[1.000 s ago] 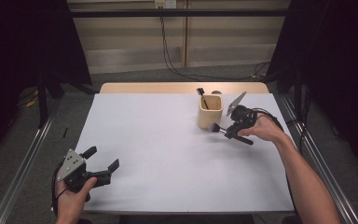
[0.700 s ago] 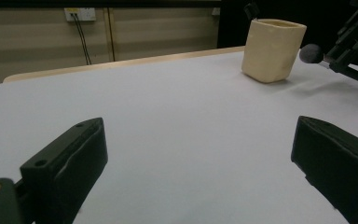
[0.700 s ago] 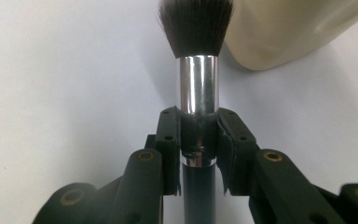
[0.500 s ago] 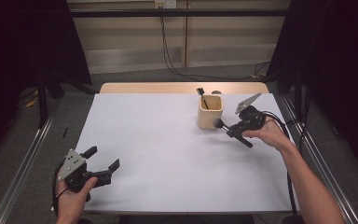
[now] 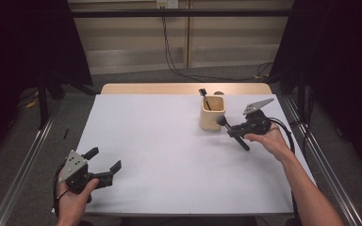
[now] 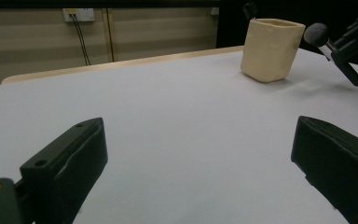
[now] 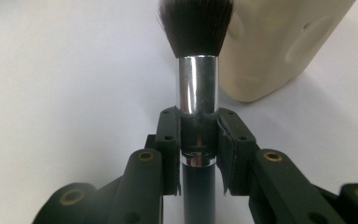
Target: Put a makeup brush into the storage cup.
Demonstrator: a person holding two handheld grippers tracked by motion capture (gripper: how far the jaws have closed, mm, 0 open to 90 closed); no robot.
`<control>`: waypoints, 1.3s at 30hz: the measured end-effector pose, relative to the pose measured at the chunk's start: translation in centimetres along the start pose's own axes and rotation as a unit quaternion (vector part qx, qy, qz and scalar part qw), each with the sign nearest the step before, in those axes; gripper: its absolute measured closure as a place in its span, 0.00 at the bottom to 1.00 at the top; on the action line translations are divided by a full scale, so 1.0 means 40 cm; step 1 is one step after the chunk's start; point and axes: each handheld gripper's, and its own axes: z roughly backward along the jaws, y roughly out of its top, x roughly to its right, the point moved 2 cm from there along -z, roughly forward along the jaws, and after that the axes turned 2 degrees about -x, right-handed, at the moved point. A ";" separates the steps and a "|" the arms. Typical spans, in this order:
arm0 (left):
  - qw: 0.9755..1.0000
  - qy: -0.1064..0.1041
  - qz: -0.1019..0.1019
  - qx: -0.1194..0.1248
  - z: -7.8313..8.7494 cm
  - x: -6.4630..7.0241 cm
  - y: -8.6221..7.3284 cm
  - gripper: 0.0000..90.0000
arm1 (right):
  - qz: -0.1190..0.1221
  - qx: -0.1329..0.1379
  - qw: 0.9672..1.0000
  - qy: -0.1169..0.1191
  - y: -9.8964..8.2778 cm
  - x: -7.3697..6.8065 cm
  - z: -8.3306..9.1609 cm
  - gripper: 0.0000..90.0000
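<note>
In the high view a cream cup [image 5: 212,113] stands in the upper right part of the white table cover [image 5: 169,155], and a thin dark tool [image 5: 203,97] leans out of it at its upper left rim. Just right of the cup, the right gripper [image 5: 235,132] holds a makeup brush [image 5: 232,132]; the jaws are closed narrow on the metal collar of the brush, as the right gripper view shows [image 7: 196,133], with the dark bristles pointing toward the cup wall [image 7: 279,46]. The bristle head is very near the lower right side of the cup, and I cannot tell if it touches. Between the brush and the cup mouth stands only the cup wall itself. The left gripper [image 5: 104,165] rests at the lower left of the frame, its jaws wide apart with nothing between them. Compared with the earlier frames, the right gripper and brush have shifted a little to the right and down in the frame, away from the cup, while the left gripper has stayed in place.
</note>
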 end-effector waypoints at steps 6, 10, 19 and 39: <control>1.000 0.001 0.001 0.001 0.001 0.000 0.000 0.04 | -0.017 0.021 1.000 -0.003 -0.020 -0.008 -0.002 0.81; 1.000 0.001 0.002 0.001 0.001 0.001 0.001 0.04 | -0.028 0.048 0.998 -0.014 -0.028 -0.006 0.008 0.81; 1.000 0.001 0.002 0.002 0.001 0.001 0.001 0.04 | -0.046 0.099 0.994 -0.031 -0.033 -0.005 0.032 0.81; 1.000 0.001 0.003 0.004 0.003 0.000 0.001 0.04 | -0.079 0.215 0.972 -0.051 -0.034 -0.011 0.044 0.80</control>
